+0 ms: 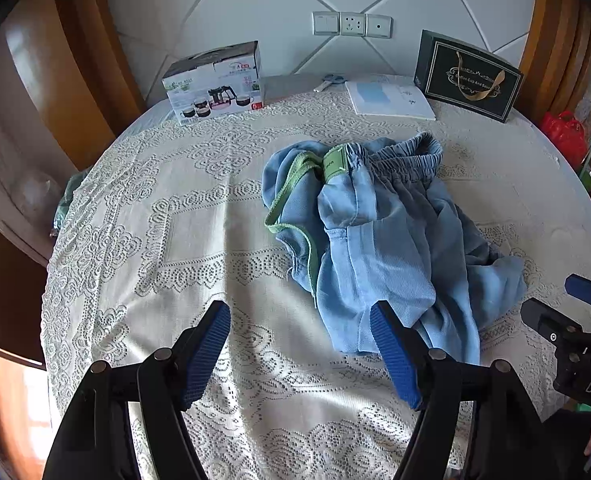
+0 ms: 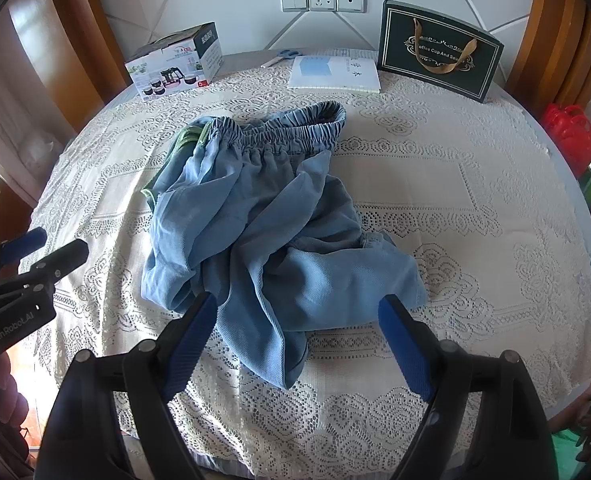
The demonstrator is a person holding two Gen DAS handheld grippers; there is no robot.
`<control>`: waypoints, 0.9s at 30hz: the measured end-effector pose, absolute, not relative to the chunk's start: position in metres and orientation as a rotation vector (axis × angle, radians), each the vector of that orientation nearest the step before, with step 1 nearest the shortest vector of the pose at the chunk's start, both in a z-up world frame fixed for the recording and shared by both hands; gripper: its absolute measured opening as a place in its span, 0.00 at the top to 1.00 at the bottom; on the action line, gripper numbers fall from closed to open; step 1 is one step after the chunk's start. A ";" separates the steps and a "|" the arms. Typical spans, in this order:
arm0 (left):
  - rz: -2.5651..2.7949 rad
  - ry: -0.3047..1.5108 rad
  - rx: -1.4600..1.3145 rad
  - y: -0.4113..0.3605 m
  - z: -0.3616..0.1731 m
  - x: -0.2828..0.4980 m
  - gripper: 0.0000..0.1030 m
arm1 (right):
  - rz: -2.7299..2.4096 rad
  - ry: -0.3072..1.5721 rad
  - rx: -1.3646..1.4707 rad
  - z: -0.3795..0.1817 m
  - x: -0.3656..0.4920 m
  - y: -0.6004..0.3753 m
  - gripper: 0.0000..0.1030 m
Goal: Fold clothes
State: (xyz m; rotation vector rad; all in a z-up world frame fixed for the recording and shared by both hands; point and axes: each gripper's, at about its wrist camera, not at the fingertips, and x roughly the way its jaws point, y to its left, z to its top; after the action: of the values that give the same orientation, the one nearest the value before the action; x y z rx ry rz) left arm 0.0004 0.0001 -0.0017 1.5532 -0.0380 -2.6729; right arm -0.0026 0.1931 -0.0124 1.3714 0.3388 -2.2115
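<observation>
Crumpled light-blue shorts [image 1: 379,236] with an elastic waistband and green trim lie bunched on the lace tablecloth [image 1: 183,216]; they also show in the right wrist view [image 2: 263,224]. My left gripper [image 1: 301,320] is open and empty, hovering above the cloth just left of the shorts' near hem. My right gripper [image 2: 297,312] is open and empty, hovering over the near hem of the shorts. The right gripper shows at the right edge of the left wrist view [image 1: 567,308]; the left gripper shows at the left edge of the right wrist view [image 2: 51,248].
At the table's far edge stand a tea-set box [image 1: 215,84], scissors [image 1: 329,81], a white booklet [image 1: 389,100] and a dark gift bag [image 1: 469,76]. A red bag [image 1: 563,132] sits off the table at right. Wooden furniture stands at left.
</observation>
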 end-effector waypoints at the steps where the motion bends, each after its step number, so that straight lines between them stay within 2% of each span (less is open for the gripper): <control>1: -2.671 -0.031 1.561 0.000 -0.003 0.001 0.29 | -2.215 0.340 1.367 -0.012 -0.003 0.193 0.19; 9: -2.653 0.028 1.619 -0.004 -0.006 0.004 0.29 | -2.229 0.326 1.361 -0.013 -0.002 0.195 0.19; 27: -2.640 0.011 1.630 -0.003 -0.002 0.007 0.29 | -2.229 0.346 1.350 -0.008 0.000 0.192 0.19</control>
State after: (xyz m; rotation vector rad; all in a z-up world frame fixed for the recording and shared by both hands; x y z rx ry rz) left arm 0.0068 -0.0032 -0.0024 1.6303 0.0110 -2.6401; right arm -0.0002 0.1922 -0.0080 1.3496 0.3460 -2.2291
